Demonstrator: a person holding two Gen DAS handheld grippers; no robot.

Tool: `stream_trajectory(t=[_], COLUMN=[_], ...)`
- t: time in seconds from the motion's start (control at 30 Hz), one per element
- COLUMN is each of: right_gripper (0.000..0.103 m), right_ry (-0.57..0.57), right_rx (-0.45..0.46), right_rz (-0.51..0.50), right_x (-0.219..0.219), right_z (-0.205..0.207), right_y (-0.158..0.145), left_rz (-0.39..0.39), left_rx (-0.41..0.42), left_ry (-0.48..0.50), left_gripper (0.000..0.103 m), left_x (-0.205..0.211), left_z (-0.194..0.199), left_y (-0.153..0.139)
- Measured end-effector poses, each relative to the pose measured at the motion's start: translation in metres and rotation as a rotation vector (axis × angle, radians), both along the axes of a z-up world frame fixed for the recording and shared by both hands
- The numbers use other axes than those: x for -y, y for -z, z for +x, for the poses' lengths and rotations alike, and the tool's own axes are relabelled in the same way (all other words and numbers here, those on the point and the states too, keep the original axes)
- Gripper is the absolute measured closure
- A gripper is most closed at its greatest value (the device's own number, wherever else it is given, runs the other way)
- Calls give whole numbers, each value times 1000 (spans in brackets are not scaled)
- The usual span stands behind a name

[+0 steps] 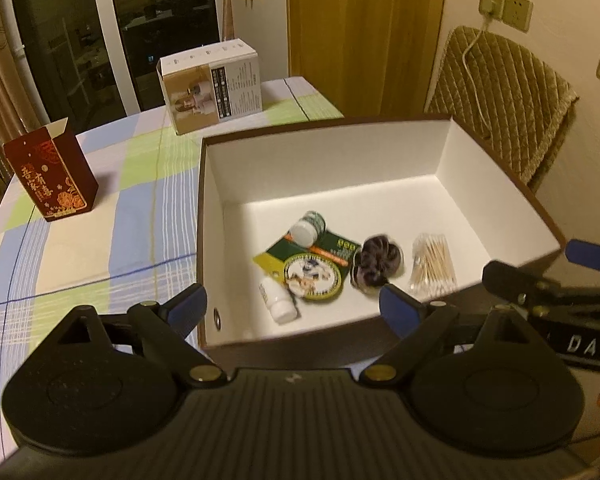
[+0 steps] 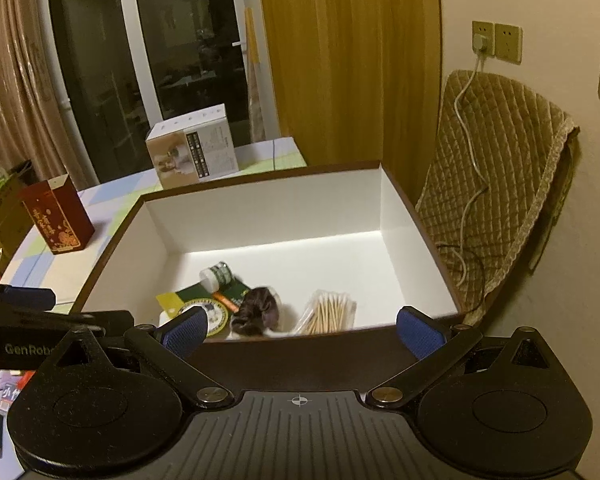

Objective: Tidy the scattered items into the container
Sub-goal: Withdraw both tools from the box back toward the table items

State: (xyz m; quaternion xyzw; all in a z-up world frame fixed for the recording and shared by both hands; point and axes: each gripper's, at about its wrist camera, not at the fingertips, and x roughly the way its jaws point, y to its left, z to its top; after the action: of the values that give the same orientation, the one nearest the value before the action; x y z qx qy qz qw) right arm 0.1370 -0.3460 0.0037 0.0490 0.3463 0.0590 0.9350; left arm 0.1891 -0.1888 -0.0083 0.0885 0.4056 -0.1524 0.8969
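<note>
A brown box with a white inside (image 1: pixel 324 168) (image 2: pixel 268 208) stands on the checked tablecloth. In it lie a small white-capped bottle (image 1: pixel 309 227) (image 2: pixel 216 274), a green card (image 1: pixel 332 246), a round green tin (image 1: pixel 313 277) (image 2: pixel 208 314), a white bottle (image 1: pixel 278 299), a dark hair scrunchie (image 1: pixel 378 262) (image 2: pixel 258 310) and a bag of cotton swabs (image 1: pixel 434 264) (image 2: pixel 330 312). My left gripper (image 1: pixel 294 308) hangs open above the box's near wall, holding nothing. My right gripper (image 2: pixel 302 332) is open too, empty, at the near wall.
A dark red gift box (image 1: pixel 52 174) (image 2: pixel 58 218) and a white printed carton (image 1: pixel 212 86) (image 2: pixel 192 150) stand on the table (image 1: pixel 80 240) left of and behind the box. A quilted chair back (image 1: pixel 504 100) (image 2: pixel 496 184) with a cable is at the right.
</note>
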Motion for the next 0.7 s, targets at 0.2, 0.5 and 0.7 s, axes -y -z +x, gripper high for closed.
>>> stream_trajectory(t=[0.2,0.5,0.7], right_gripper=[0,0,0], right_ry=[-10,-30,-63], right_rx=[-34,-67,-78], right_rz=[8,-3,-24], right_x=[-2,-10,-21], right_z=[-15,-32,-43], right_y=[3,7,8], left_rz=[22,55,64], left_rx=[-8,-22,-25], left_ry=[-11,-22,-31], left_gripper=[12,12,12], left_x=[-8,-22,-32], left_z=[-13,-31,-43], left_y=[5,11,12])
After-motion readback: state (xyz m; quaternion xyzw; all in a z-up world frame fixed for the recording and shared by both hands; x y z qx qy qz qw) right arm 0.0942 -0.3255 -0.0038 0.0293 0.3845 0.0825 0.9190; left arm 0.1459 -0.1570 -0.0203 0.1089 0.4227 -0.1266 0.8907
